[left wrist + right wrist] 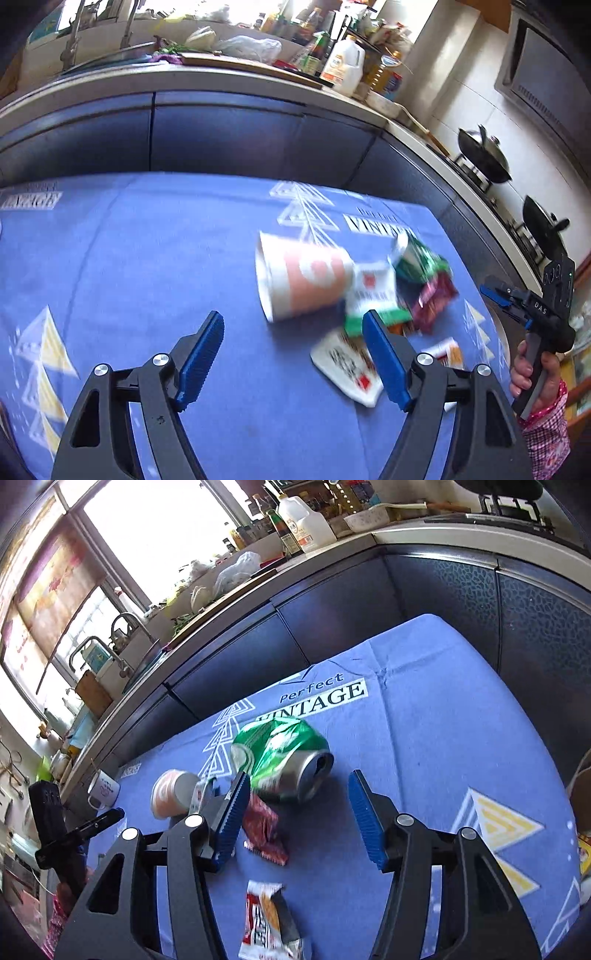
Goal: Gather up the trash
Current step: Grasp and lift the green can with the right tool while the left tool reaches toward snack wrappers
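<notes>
Since the crushed green can [282, 760] lies on its side on the blue surface [424, 709], just beyond the right hand-held gripper [295, 812], whose jaws are spread empty, its long axis crosses them; the left hand-held gripper [293, 360], also released, sits farther away.

The right gripper [295, 812] fills the bottom of the frame, its blue fingers spread wide apart above a blue tablecloth [424, 716]. At centre lies a crushed green can [284, 757] on its side. Left of it is a tipped paper cup [173, 792]. A dark red wrapper [264, 829] sits just below the can, and a white and red packet [269, 923] lies at bottom centre. The left gripper [88, 825] shows at the left edge.
</notes>
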